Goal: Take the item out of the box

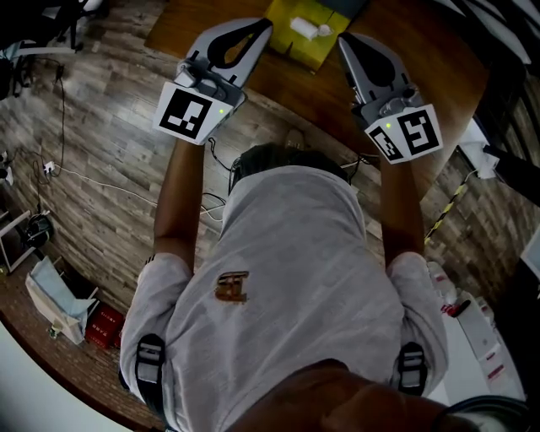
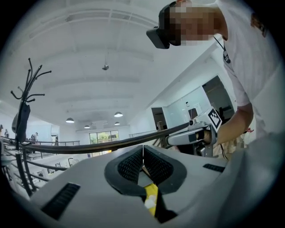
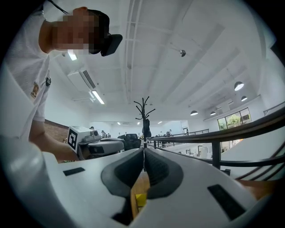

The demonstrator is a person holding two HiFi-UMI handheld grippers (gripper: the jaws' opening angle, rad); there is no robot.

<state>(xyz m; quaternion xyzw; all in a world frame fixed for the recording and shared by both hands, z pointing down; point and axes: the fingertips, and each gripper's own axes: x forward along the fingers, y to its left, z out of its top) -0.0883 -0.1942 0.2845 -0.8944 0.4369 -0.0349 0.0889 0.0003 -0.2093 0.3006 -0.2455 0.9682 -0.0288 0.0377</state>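
Observation:
A yellow box (image 1: 325, 46) lies open on the brown table (image 1: 422, 67) at the top of the head view, with a white item (image 1: 305, 28) resting in it. My left gripper (image 1: 268, 24) is held just left of the box, its jaws pressed together with nothing between them. To the right of the box my right gripper (image 1: 342, 39) is likewise shut and empty. In the left gripper view the left gripper (image 2: 143, 149) points up at the ceiling, and a strip of the yellow box (image 2: 151, 196) shows below its pads. The right gripper (image 3: 144, 151) is tilted up as well.
The person stands at the table's near edge on a wood-plank floor (image 1: 101, 169) with cables (image 1: 67, 173) across it. A red box (image 1: 103, 325) and a bag lie at the lower left. A black coat stand (image 3: 144, 120) and a railing (image 2: 111, 144) are behind.

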